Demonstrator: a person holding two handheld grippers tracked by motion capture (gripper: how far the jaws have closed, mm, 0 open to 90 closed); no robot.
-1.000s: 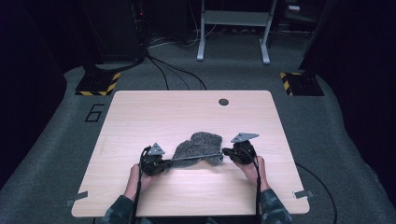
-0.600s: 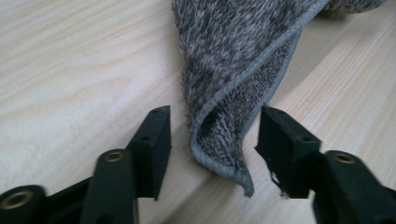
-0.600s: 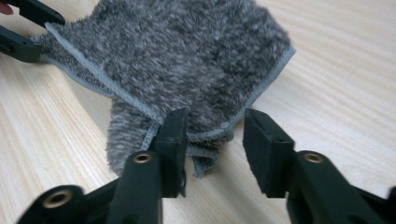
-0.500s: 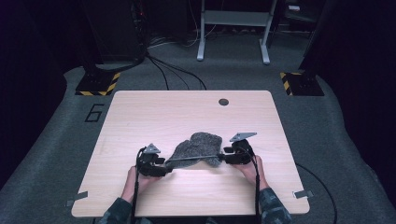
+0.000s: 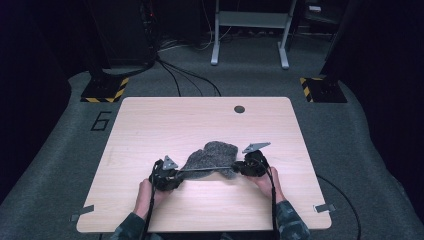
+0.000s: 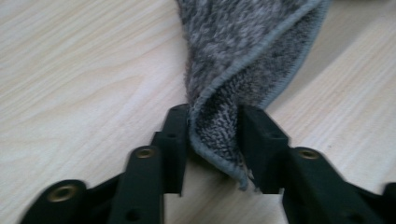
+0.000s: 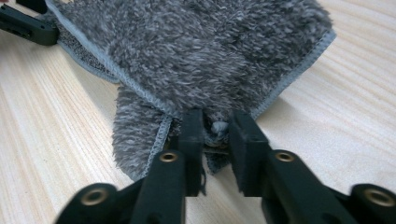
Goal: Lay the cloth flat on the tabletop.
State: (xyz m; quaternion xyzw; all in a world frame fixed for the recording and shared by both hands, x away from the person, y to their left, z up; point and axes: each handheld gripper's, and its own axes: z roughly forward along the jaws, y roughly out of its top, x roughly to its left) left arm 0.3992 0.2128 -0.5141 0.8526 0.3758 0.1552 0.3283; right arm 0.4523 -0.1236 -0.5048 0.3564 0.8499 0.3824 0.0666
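While the grey towel point(image 5: 212, 156) hangs stretched over the table point(image 5: 150, 125), left gripper point(image 6: 212, 140) at 9 o'clock and right gripper point(image 7: 215, 135) at 3 o'clock each clamp a corner.

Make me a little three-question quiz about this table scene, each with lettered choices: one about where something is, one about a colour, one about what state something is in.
1. Where on the pale wooden table does the fluffy cloth lie?
A. Far edge, by the round hole
B. Near edge, between the two hands
C. Hanging off the left side

2. What colour is the cloth?
A. Mottled grey with a grey stitched hem
B. Bright red
C. White with blue stripes

3. What are the left gripper and right gripper doing?
A. Both lying open beside the cloth
B. One holding the cloth, one idle
C. Each clamped on an end of the cloth

Answers: 1 B, the high view shows it near the person's side between the hands. 2 A, both gripper views show grey pile and hem. 3 C, cloth is pinched between each pair of black jaws.
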